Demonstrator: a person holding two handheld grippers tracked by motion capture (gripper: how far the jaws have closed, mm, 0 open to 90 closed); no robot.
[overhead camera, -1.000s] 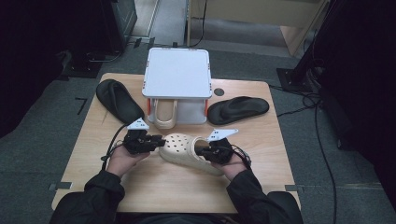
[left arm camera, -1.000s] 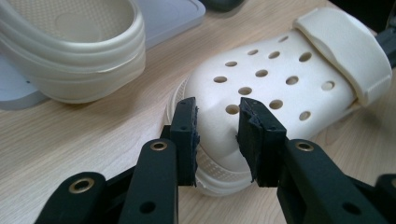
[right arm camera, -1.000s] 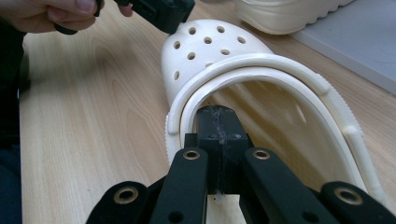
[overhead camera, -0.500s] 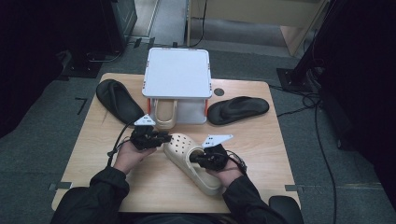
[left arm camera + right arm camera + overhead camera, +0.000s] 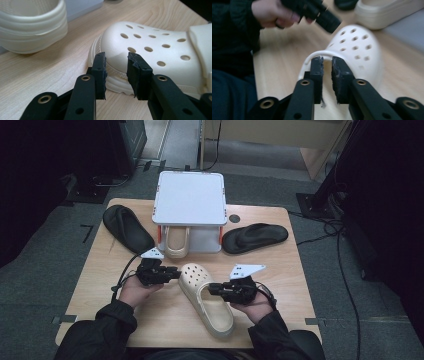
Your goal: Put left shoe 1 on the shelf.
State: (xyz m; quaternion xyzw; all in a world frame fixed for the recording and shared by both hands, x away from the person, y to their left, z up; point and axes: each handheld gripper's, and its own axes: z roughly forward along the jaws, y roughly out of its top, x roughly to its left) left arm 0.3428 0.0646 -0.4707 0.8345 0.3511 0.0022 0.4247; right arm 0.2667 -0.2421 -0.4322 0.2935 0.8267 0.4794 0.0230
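A cream clog (image 5: 206,301) with holes over its toe lies slantwise on the wooden table (image 5: 300,285), toe away from me, heel toward me. My left gripper (image 5: 175,272) sits at the toe's left edge. In the left gripper view its jaws (image 5: 116,55) stand apart in front of the toe (image 5: 155,42), and the sole's rim shows through the gap. My right gripper (image 5: 212,290) is at the clog's right side by the foot opening. Its jaws (image 5: 327,58) have just been opening. A narrow gap shows between them, and the opening's rim (image 5: 312,56) curves just past the tips, unpinched.
A white box-like stand (image 5: 190,202) is at the table's far middle, with a second cream clog (image 5: 176,242) tucked under it. One black sandal (image 5: 127,227) lies at the far left, another (image 5: 255,237) at the far right. Cables run over the floor on the right.
The clog has swung from lying crosswise to slantwise, heel toward me. My right hand came back toward me and its jaws have parted. The left gripper stayed at the toe.
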